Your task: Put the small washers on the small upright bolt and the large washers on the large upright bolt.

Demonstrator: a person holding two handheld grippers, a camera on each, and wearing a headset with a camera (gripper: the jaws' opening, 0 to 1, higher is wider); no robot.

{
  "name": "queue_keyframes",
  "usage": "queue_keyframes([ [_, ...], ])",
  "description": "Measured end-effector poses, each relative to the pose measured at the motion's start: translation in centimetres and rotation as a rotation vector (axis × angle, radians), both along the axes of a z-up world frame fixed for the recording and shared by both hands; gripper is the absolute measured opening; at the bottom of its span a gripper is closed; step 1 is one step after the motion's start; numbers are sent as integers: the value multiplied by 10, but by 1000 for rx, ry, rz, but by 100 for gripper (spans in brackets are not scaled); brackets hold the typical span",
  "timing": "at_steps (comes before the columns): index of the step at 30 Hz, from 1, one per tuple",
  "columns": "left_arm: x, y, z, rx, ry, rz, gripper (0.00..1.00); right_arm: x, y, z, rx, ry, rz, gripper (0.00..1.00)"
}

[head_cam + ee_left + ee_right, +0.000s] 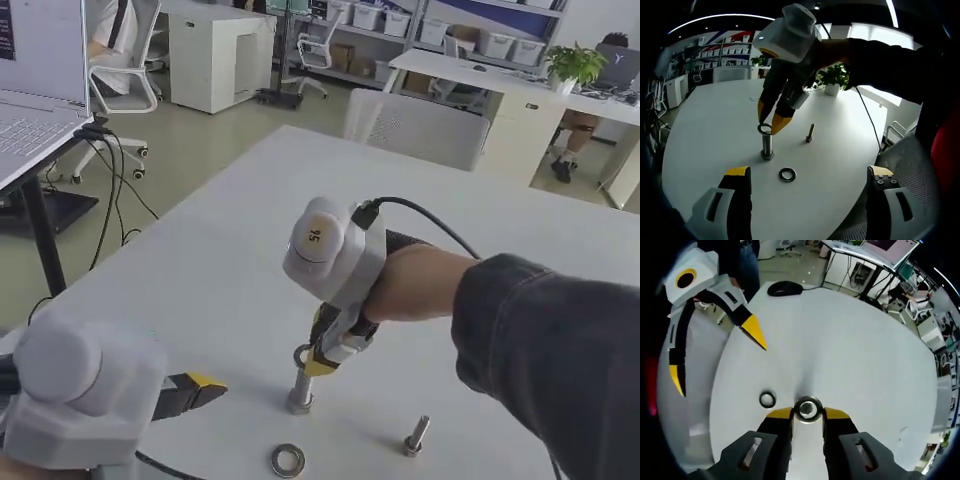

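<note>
Between the yellow tips of the right gripper (808, 415) sits the held washer (808, 408), a bright steel ring with a dark hole. It is pinched by its rim from both sides and seen face-on in the right gripper view. In the left gripper view it hangs level at the top of the large bolt (766, 147). Whether ring and bolt top touch, I cannot tell.

The large bolt is a thick grey shank with a wider base. It stands upright on its head directly under the right gripper's tips, on the white table (230, 250).

The loose washer (787, 174) is the same kind of grey steel ring. It lies flat on the table near the foot of the large bolt, on the side toward the left gripper (810, 172) and just ahead of its jaws.

The small bolt (810, 133) is thinner and shorter. It stands shank up, apart from the large bolt and off to one side of the right gripper.

The left gripper's jaws are spread wide, with bare table between them. They point toward the bolts, well apart from the right gripper's tips.

A dark sleeve (540, 350) runs back from the hand on the right gripper. A black mouse (785, 288) lies on the table beyond the left gripper.
</note>
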State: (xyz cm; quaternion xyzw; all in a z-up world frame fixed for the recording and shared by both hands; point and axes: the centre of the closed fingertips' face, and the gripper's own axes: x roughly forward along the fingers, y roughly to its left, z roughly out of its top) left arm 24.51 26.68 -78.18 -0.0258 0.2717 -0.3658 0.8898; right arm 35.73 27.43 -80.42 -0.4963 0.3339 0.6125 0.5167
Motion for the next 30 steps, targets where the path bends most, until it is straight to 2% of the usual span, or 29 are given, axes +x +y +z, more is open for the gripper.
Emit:
queue_keyframes([
  [18,-1,0,-2,4,10,5,96,-3,-2,-14,-27,30,1,23],
  [30,-1,-2,-3,8,20,0,96,-3,-4,-28,-22,52,-12,23],
])
